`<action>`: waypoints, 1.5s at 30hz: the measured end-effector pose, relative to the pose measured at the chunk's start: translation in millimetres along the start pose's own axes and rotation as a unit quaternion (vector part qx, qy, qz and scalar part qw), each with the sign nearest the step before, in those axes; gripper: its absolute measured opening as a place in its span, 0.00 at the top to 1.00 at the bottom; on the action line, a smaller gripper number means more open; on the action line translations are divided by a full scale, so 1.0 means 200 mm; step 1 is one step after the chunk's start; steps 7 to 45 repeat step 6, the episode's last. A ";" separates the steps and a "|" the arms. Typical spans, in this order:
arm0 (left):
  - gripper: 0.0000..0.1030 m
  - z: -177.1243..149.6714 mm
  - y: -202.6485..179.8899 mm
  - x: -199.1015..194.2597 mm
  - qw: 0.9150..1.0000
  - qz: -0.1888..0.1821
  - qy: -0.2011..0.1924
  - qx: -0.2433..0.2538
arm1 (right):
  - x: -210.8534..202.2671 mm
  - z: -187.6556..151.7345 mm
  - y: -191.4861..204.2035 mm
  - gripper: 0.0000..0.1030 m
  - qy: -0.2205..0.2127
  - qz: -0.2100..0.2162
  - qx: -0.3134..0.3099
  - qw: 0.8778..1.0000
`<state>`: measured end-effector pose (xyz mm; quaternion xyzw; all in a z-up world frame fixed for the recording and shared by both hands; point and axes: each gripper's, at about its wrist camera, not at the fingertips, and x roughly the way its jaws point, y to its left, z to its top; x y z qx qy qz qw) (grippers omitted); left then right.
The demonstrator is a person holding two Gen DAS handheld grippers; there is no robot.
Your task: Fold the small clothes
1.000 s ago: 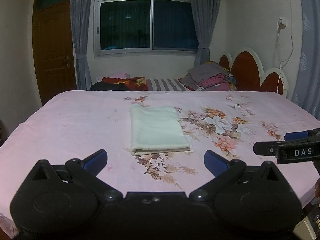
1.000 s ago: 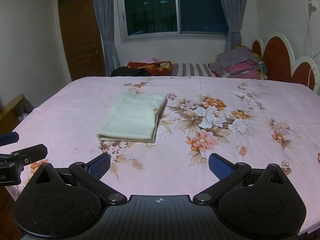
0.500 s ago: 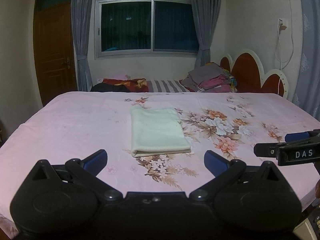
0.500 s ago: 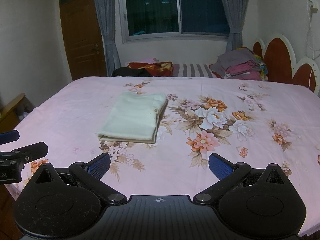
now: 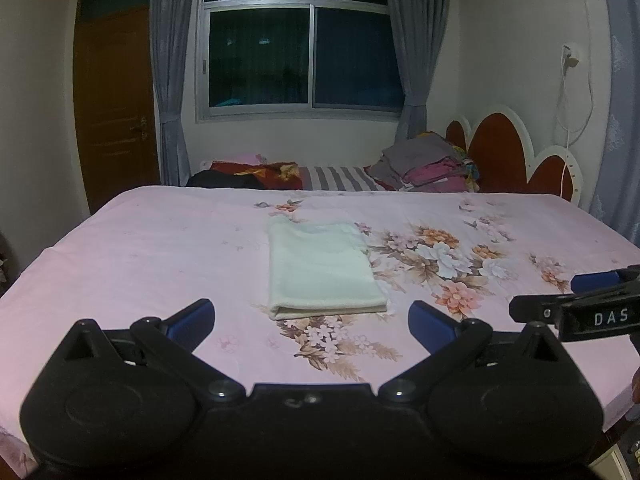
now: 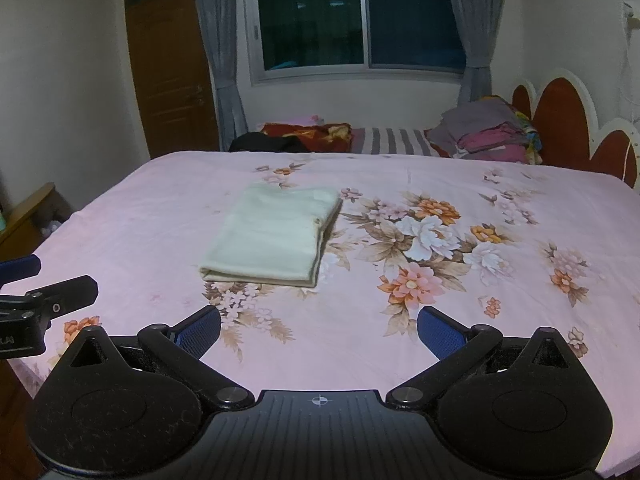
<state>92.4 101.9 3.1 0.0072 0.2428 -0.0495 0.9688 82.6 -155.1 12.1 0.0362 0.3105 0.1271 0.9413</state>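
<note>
A pale green garment (image 5: pixel 320 268) lies folded into a neat rectangle on the pink floral bedsheet (image 5: pixel 160 248), its folded edge toward me. In the right wrist view the same garment (image 6: pixel 272 236) sits left of centre. My left gripper (image 5: pixel 310 320) is open, held back near the bed's front edge, short of the garment, with nothing between its blue-padded fingers. My right gripper (image 6: pixel 318 330) is also open and empty, further right. Each gripper shows at the edge of the other's view: the right gripper (image 5: pixel 576 304) and the left gripper (image 6: pixel 36 292).
A stack of folded clothes (image 5: pixel 428 166) and dark and red bedding (image 5: pixel 256 172) lie at the far side by the red headboard (image 5: pixel 516 152). A window with grey curtains (image 5: pixel 300 52) and a wooden door (image 5: pixel 116 104) are behind. Bare sheet (image 6: pixel 500 240) spreads to the right.
Both views have tilted up slightly, so the bed and garment sit a little lower in frame. The garment has not moved and both grippers stay open.
</note>
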 end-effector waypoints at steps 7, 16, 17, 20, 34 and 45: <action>0.00 0.00 0.00 0.00 1.000 0.004 0.004 0.000 | 0.02 0.00 -0.01 0.00 0.001 0.007 -0.003 1.000; 0.00 0.00 0.00 0.00 1.000 0.004 0.004 0.000 | 0.02 0.00 -0.01 0.00 0.001 0.007 -0.003 1.000; 0.00 0.00 0.00 0.00 1.000 0.004 0.004 0.000 | 0.02 0.00 -0.01 0.00 0.001 0.007 -0.003 1.000; 0.00 0.00 0.00 0.00 1.000 0.004 0.004 0.000 | 0.02 0.00 -0.01 0.00 0.001 0.007 -0.003 1.000; 0.00 0.00 0.00 0.00 1.000 0.004 0.004 0.000 | 0.02 0.00 -0.01 0.00 0.001 0.007 -0.003 1.000; 0.00 0.00 0.00 0.00 1.000 0.004 0.004 0.000 | 0.02 0.00 -0.01 0.00 0.001 0.007 -0.003 1.000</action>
